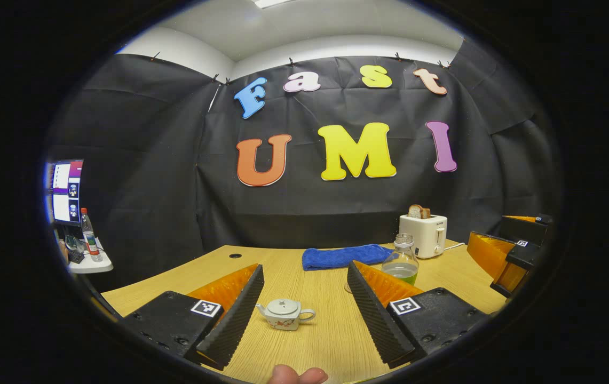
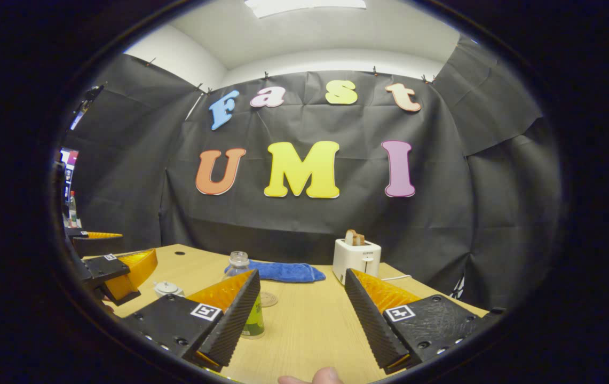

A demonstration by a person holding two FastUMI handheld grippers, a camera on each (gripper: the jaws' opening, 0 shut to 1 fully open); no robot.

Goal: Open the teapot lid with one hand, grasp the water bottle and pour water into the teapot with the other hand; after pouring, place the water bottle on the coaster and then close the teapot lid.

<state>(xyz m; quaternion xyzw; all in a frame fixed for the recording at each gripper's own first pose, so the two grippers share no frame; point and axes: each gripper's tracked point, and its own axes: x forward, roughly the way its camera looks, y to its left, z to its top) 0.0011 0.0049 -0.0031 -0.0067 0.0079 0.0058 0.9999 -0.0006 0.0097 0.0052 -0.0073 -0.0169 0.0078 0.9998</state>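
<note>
Teapot [image 1: 285,313] sits upright on the worktop [image 1: 309,341], lid on, dead ahead between my left hand-held gripper [image 1: 304,309]'s wide-spread, empty fingers; handle points right. Water bottle [image 2: 245,298] stands upright, uncapped, just behind my right hand-held gripper [image 2: 301,314]'s left finger; jaws wide, holding nothing. Coaster [image 2: 268,298] lies just beside the bottle. Blue cloth [image 1: 344,256] and toaster [image 1: 425,234] stand farther back, clear of both paths.

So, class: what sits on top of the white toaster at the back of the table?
A slice of bread stands up out of the toaster, its brown crust showing. Its lower part is hidden inside the slot, so how deep it goes cannot be seen.
</note>
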